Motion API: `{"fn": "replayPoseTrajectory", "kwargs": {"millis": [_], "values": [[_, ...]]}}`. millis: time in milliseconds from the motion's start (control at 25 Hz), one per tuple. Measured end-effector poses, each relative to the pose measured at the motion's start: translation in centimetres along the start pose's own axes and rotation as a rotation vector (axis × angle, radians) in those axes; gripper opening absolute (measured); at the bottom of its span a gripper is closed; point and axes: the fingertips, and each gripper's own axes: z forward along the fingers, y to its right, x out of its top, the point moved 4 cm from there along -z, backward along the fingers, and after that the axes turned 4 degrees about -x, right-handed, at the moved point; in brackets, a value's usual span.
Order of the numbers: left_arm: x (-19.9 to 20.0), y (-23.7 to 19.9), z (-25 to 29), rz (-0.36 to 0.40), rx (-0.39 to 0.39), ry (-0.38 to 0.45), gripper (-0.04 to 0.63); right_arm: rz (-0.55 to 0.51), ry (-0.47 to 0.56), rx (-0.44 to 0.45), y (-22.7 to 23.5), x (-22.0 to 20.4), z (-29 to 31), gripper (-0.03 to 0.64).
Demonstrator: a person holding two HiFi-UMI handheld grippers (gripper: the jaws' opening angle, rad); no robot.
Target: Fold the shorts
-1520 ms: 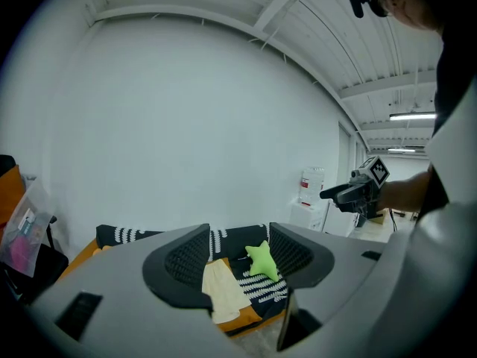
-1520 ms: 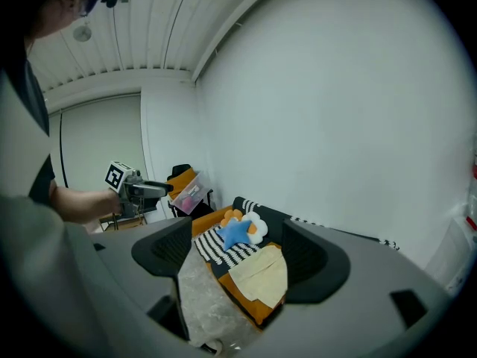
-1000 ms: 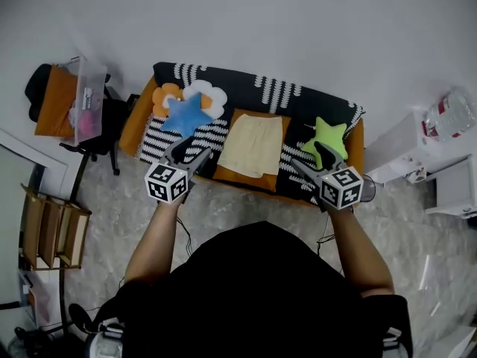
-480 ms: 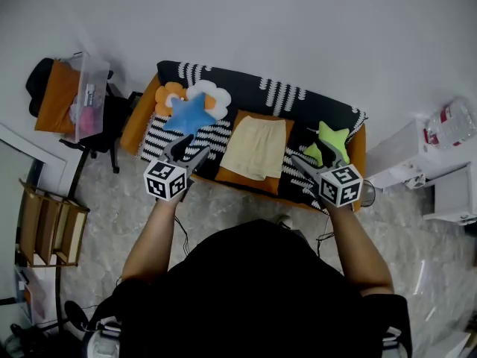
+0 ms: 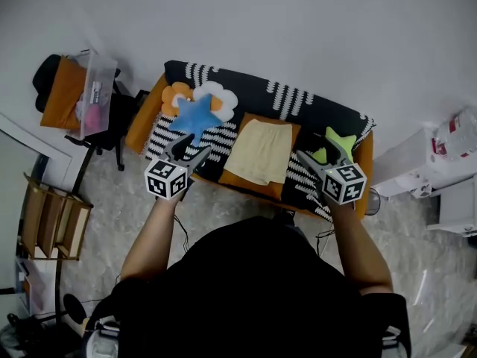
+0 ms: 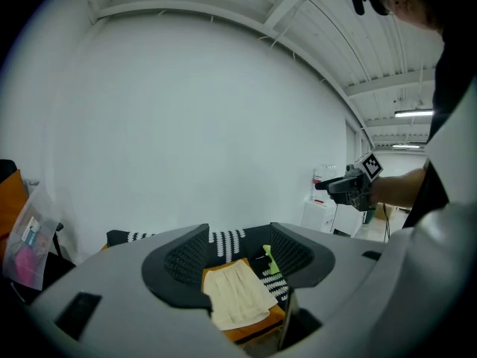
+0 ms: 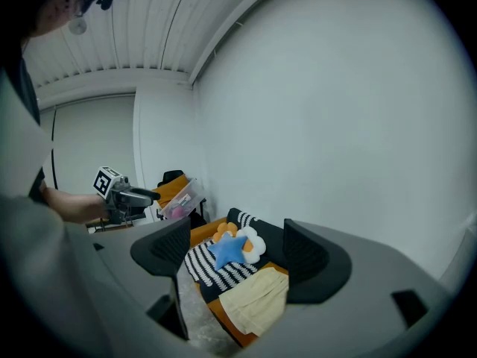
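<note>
L gripper point(image 5: 188, 149), R gripper point(image 5: 319, 152) — jaws apart, empty — cream shorts point(image 5: 261, 152) flat on sofa point(image 5: 328, 115)

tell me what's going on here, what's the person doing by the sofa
A person stands facing a sofa with a handheld tool in each hand. The left tool and the right tool are both open and empty, held up in front of the sofa. The cream shorts lie spread flat on an orange cushion in the middle of the seat, not yet touched. A blue star pillow sits to their left and a green star pillow to their right.
</note>
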Motion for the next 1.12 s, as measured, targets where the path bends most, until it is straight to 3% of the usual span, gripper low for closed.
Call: {"fn": "replayPoseTrajectory", "kwargs": {"millis": [640, 1120], "values": [[2.2, -1.5, 8.8, -0.050, 0.124, -0.029, 0.278, -0.023, -0.045, 0.130, 10.6, 3.1, 8.5, 0.399], [4.0, -1.1, 13.8, -0.121, 0.282, -0.028, 0.279, -0.054, -0.076, 0.273, 18.4, 5.9, 14.5, 0.397]]}}
